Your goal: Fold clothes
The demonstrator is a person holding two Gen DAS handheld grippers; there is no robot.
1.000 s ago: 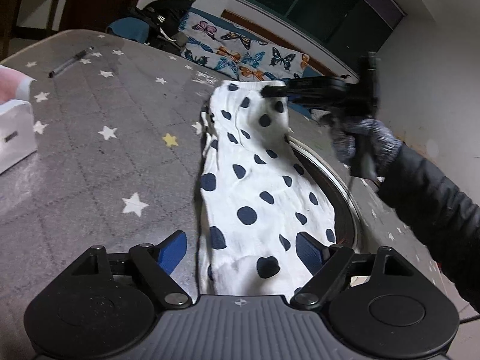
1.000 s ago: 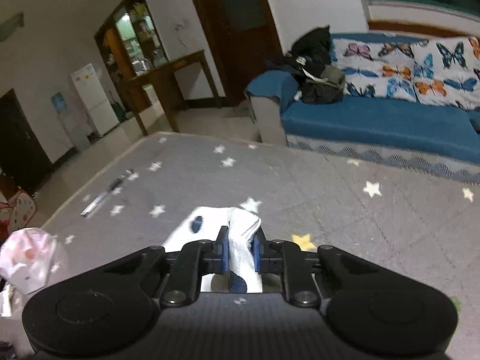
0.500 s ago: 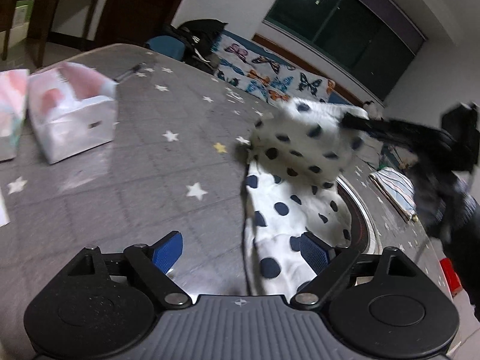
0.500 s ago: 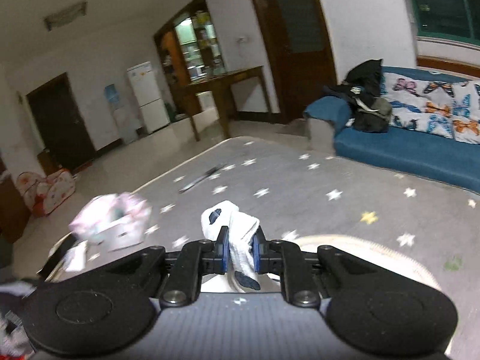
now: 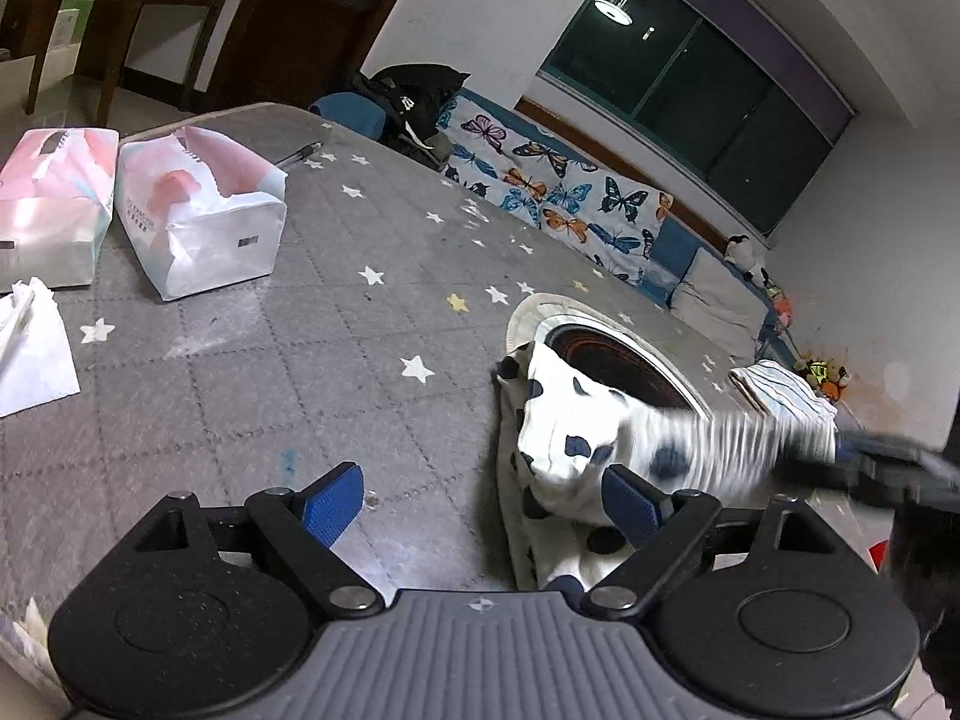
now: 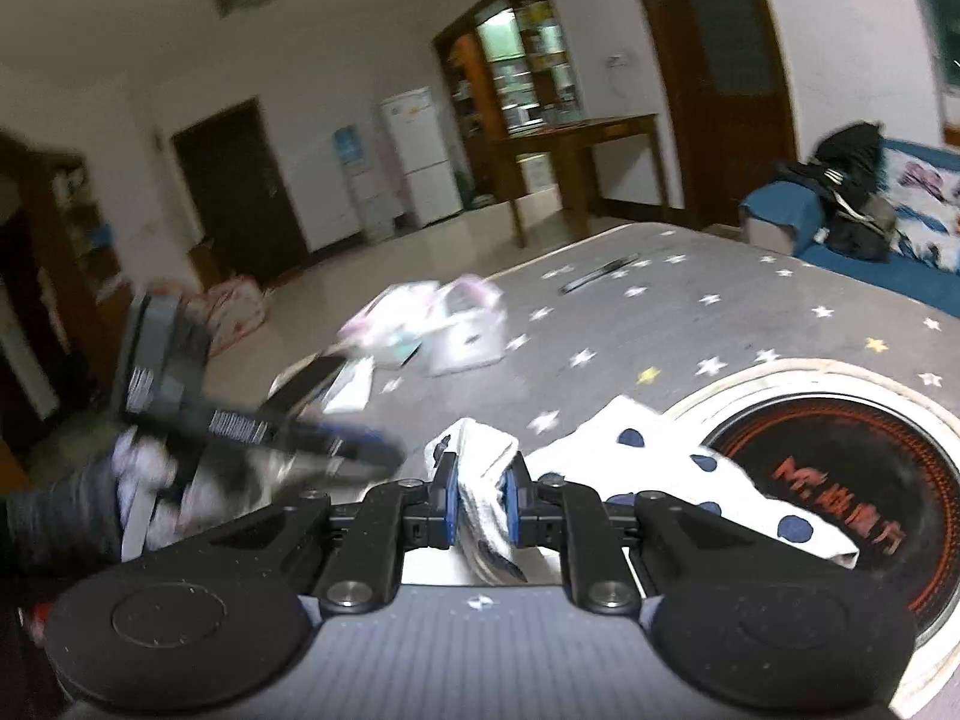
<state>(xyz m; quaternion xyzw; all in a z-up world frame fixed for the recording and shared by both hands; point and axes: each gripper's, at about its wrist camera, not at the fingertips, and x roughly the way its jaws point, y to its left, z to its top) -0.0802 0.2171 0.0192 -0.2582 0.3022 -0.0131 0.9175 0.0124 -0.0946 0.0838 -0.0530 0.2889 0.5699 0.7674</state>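
Polka-dot garment (image 5: 564,420) bunches clamped in right tongs (image 6: 478,489), beside spread, empty left tongs (image 5: 480,498).

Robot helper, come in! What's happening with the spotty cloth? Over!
Right hand-held gripper shut on spotty cloth, folding it over. Left hand-held gripper open, empty. Cloth partly over round burner. Tissue packs well clear.

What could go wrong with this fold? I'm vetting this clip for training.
The right gripper pinches only a bunched corner of the polka-dot cloth, so it may slip mid-fold. The left gripper is open and pins nothing, so the lower layer could drag. The cloth partly overlaps the round burner and could snag.
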